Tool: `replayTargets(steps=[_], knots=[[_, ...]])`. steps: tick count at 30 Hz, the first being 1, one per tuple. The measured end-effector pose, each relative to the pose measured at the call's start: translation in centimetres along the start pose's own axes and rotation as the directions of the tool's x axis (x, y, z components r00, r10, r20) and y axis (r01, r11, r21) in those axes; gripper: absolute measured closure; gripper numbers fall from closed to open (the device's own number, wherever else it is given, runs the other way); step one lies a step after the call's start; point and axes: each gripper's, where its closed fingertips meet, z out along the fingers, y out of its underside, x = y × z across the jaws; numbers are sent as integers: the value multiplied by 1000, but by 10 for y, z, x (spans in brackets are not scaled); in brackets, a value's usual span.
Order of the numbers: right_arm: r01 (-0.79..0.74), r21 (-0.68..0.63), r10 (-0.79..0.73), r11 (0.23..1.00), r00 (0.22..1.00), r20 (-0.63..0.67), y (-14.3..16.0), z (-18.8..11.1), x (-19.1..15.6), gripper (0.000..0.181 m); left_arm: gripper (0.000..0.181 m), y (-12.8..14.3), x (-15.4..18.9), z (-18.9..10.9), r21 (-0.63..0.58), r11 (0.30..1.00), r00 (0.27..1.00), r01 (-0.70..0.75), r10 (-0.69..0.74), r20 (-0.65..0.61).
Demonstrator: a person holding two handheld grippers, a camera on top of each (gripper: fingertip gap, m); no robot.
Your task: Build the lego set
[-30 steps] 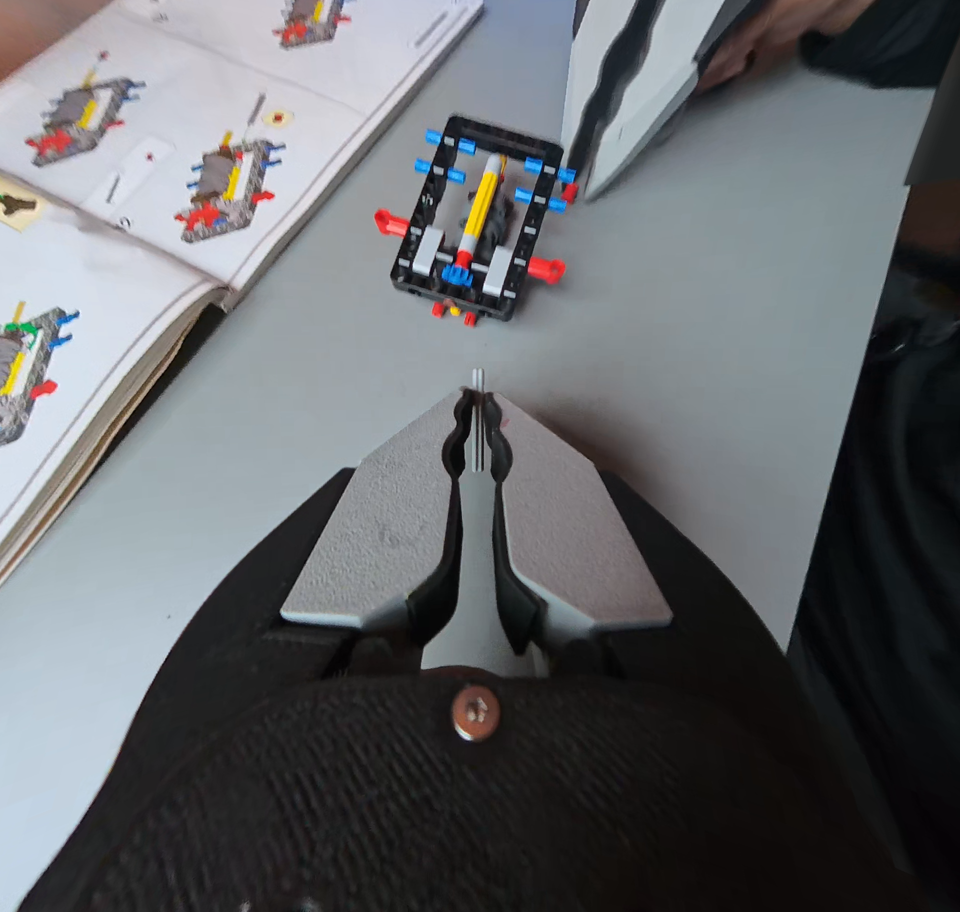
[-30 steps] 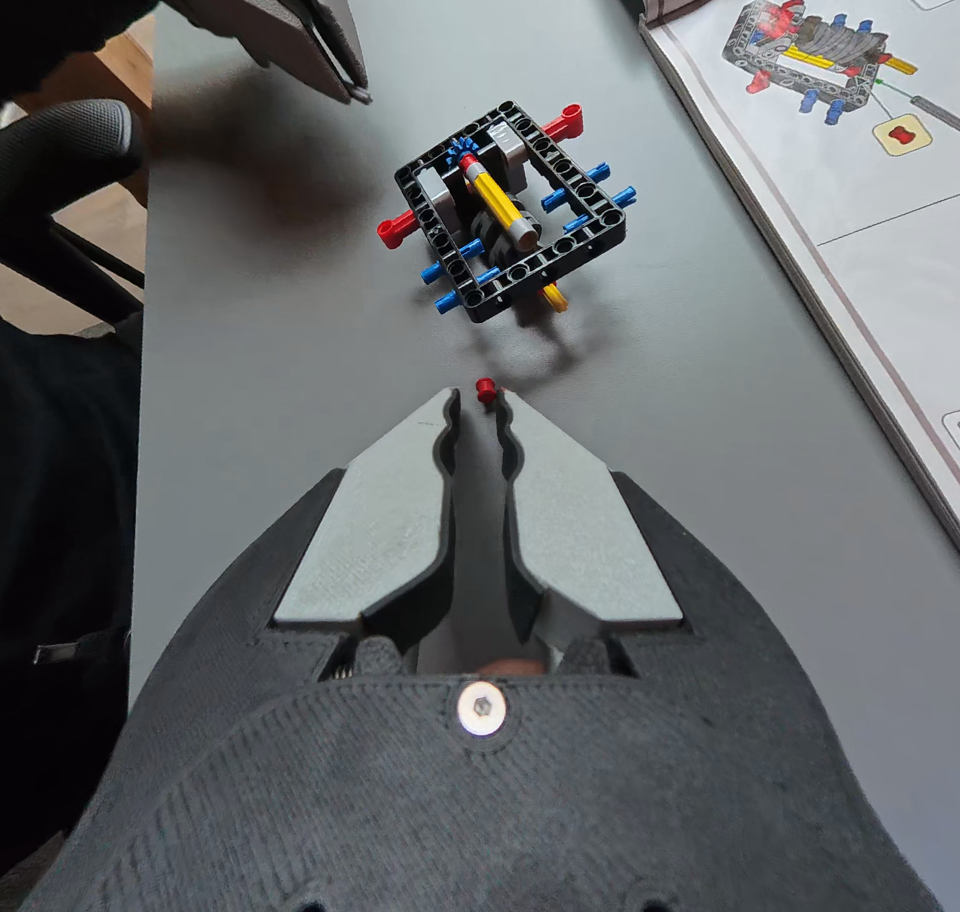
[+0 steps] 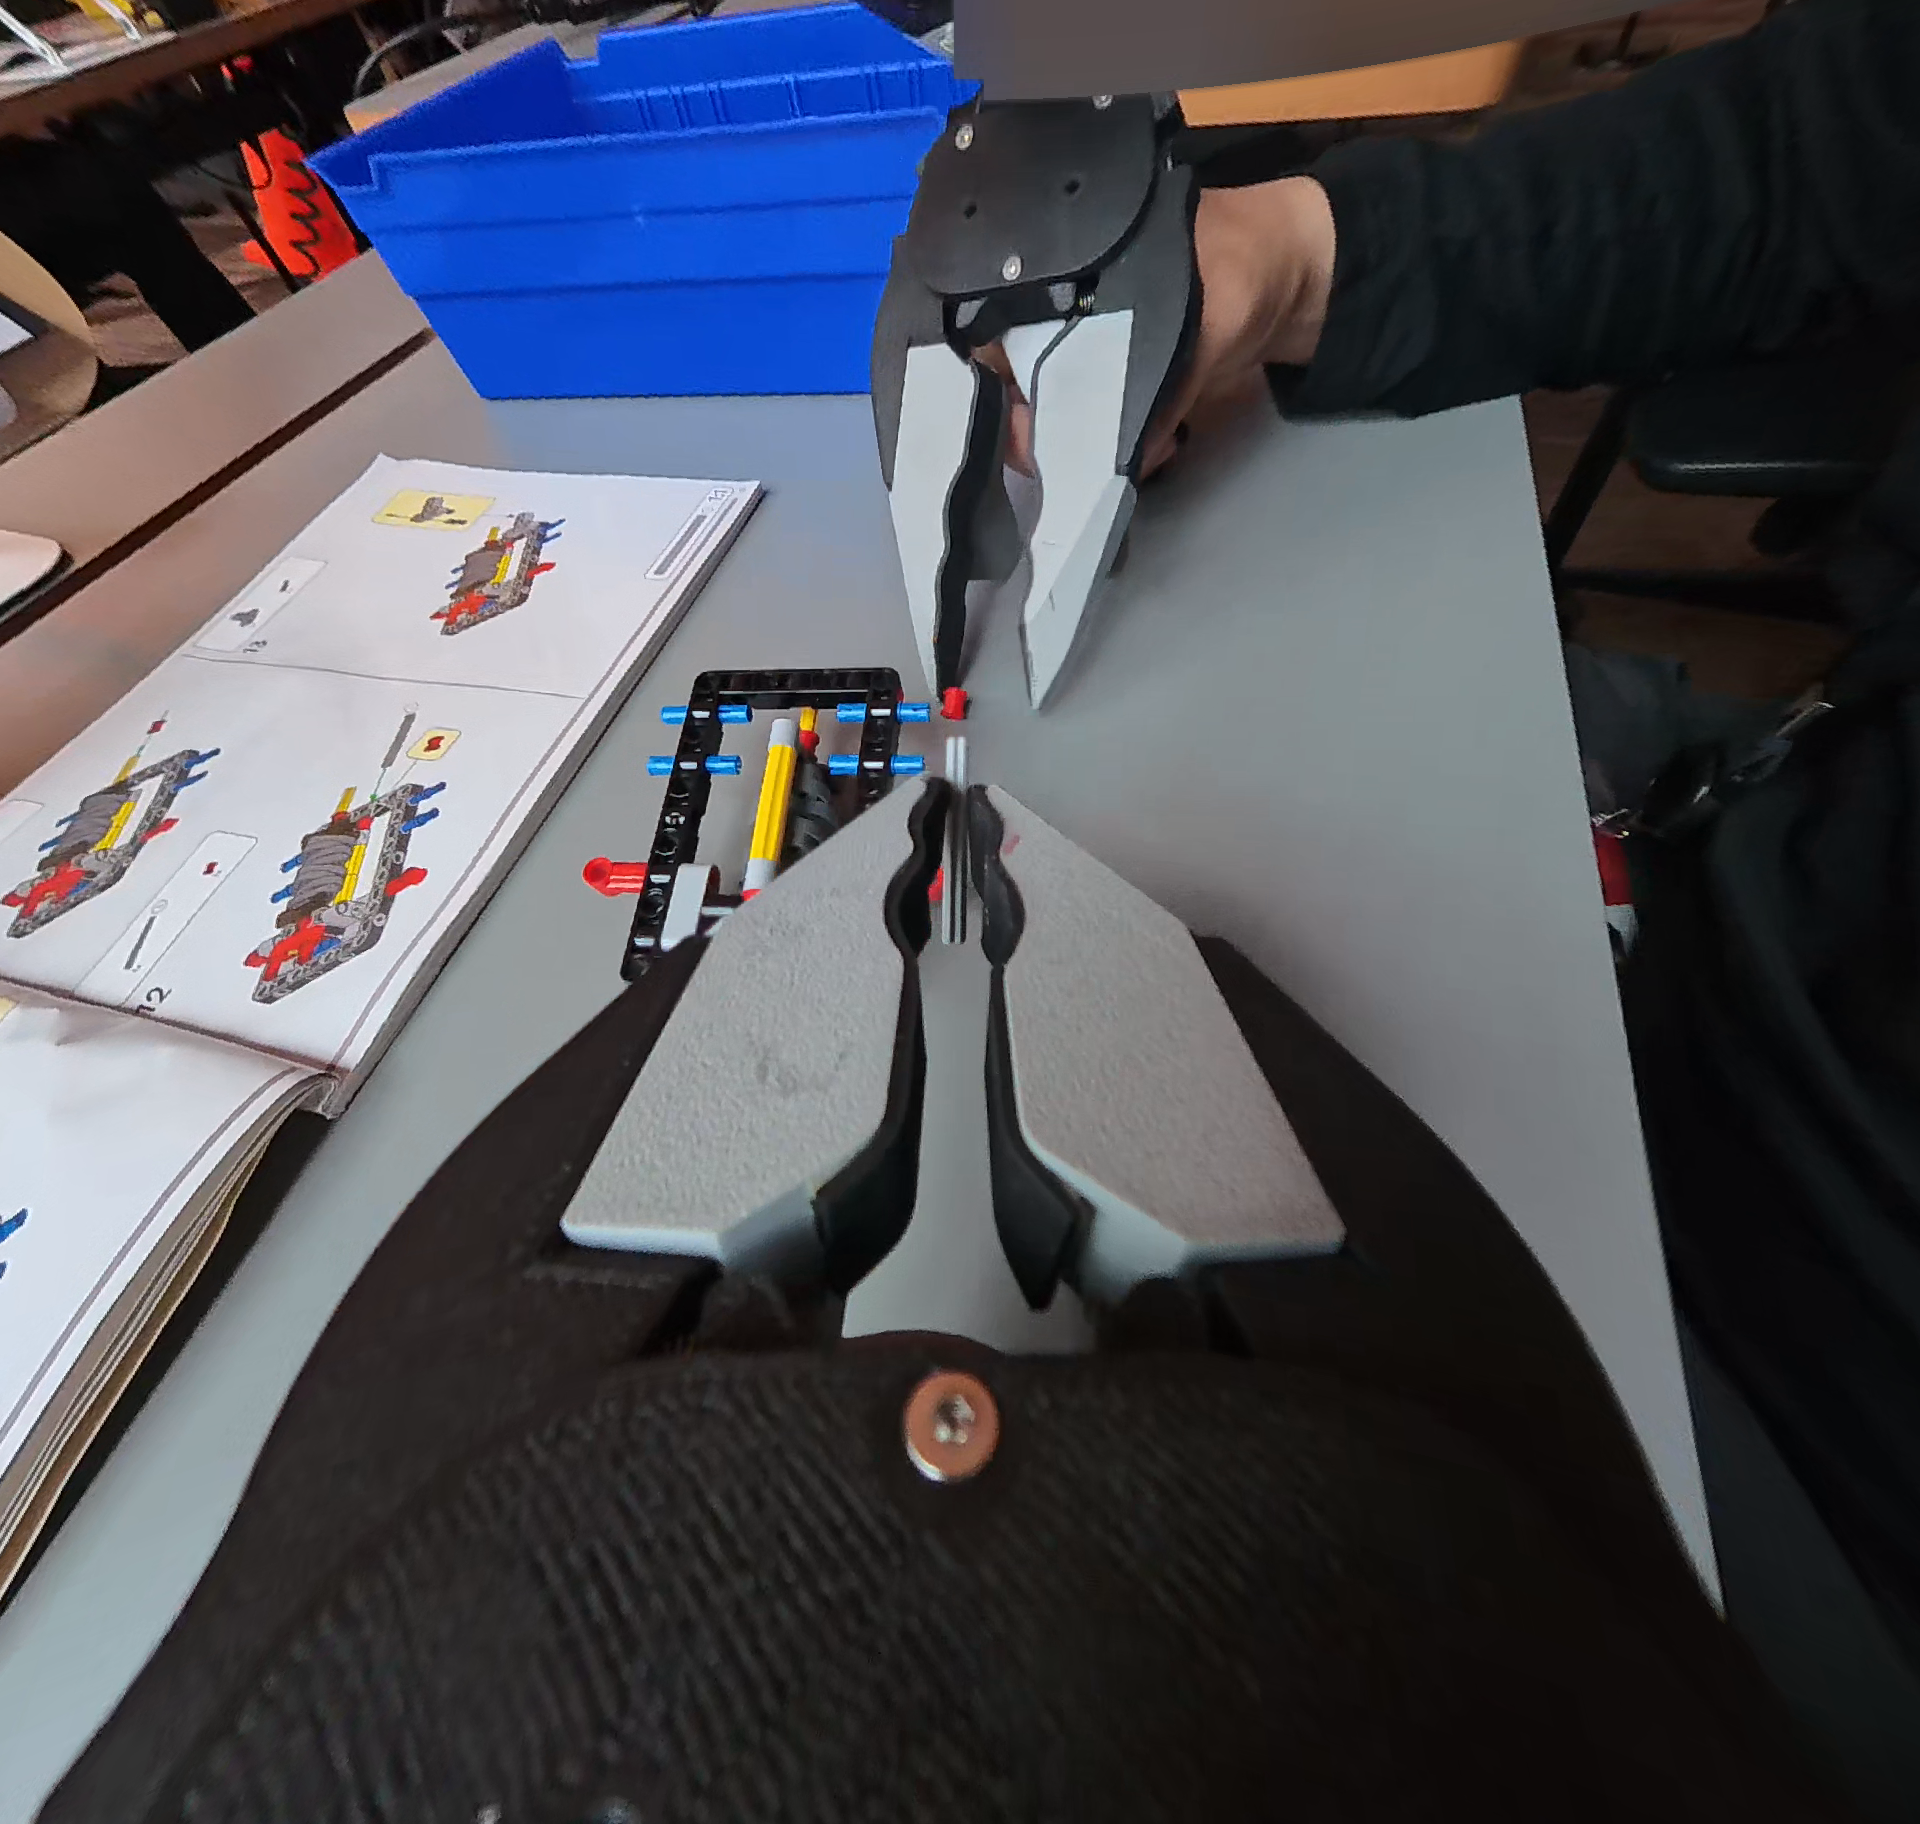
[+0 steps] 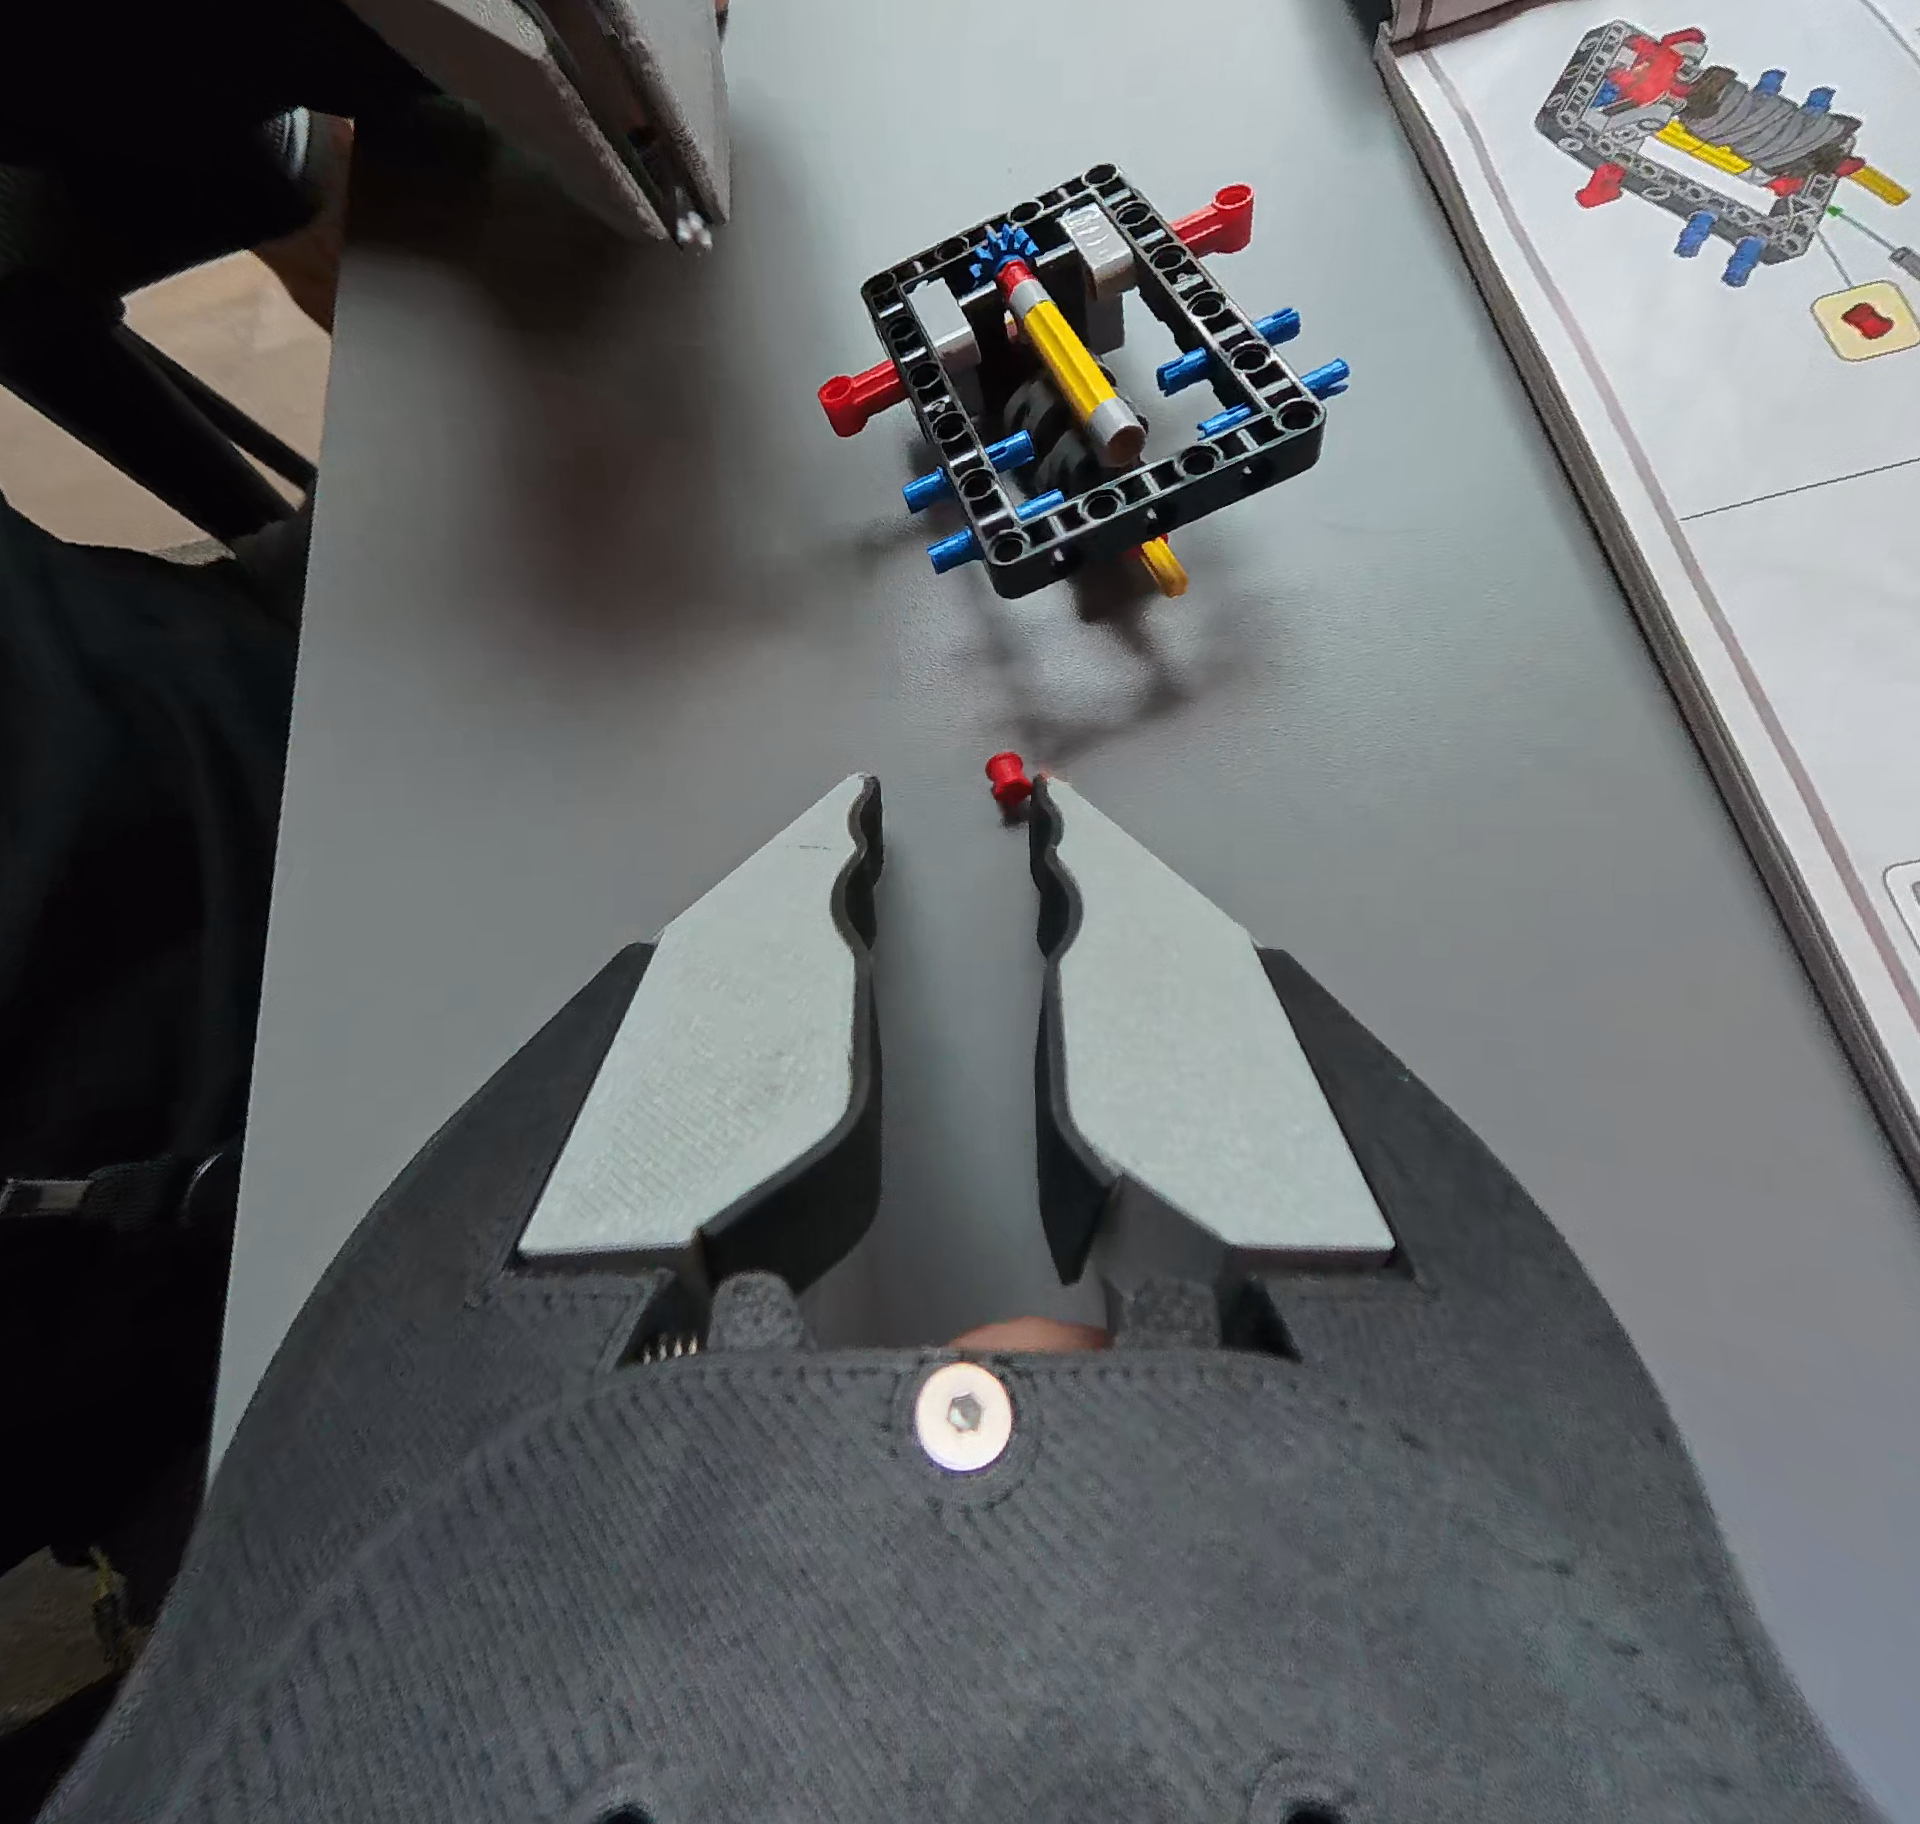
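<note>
Left wrist view: our left tool (image 3: 954, 787) sits centre frame, fingers pressed on a thin grey axle (image 3: 955, 844) whose end pokes out past the tips. Just beyond it, upper centre, the right tool (image 3: 997, 699) points down at the worktop (image 3: 1299, 735) w/ a small red bush (image 3: 953, 703) at one fingertip. The black frame assy (image 3: 774, 798) lies centre-left, partly hidden by our left finger; instruction book (image 3: 343, 735) at left, blue bin (image 3: 644, 205) at top.

Right wrist view: right tool (image 4: 956, 798) is spread, a clear gap between fingers. The red bush (image 4: 1006, 775) sits at the inner edge of the finger on the frame's right side; can't tell if it rests on the worktop (image 4: 623, 683) or sticks to the tip, but it isn't pinched. Frame assy (image 4: 1091, 382) is upper centre, apart from the bush; left tool (image 4: 691, 231) at upper left w/ the axle tip just showing.

We judge the step in hand is mating bush to axle. Next we'd need to close the right tool squarely on the bush, hole facing the axle, then line the two up end to end and push on.
</note>
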Motion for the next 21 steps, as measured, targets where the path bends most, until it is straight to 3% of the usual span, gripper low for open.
replayTargets(steps=[4, 15, 18, 21], knots=[[-1, 0, 1, 1000, 1000, -4, 0, -2, 1, 144, 179, 3, 0, 2, -12, 1000, 1000, 16, -16, -6], [68, 25, -68, 997, 998, 6, -4, -2, -6, 140, 179, 3, 0, -2, -7, 999, 999, 36, -36, -11], [98, 27, -97, 995, 994, -44, -6, -5, 0, 145, 179, 2, -2, -2, -3, 999, 999, 36, -36, -2], [125, 127, -117, 984, 991, -68, -24, -16, 0, 157, 179, -5, -4, -1, 9, 1000, 1000, 17, -17, 20]])
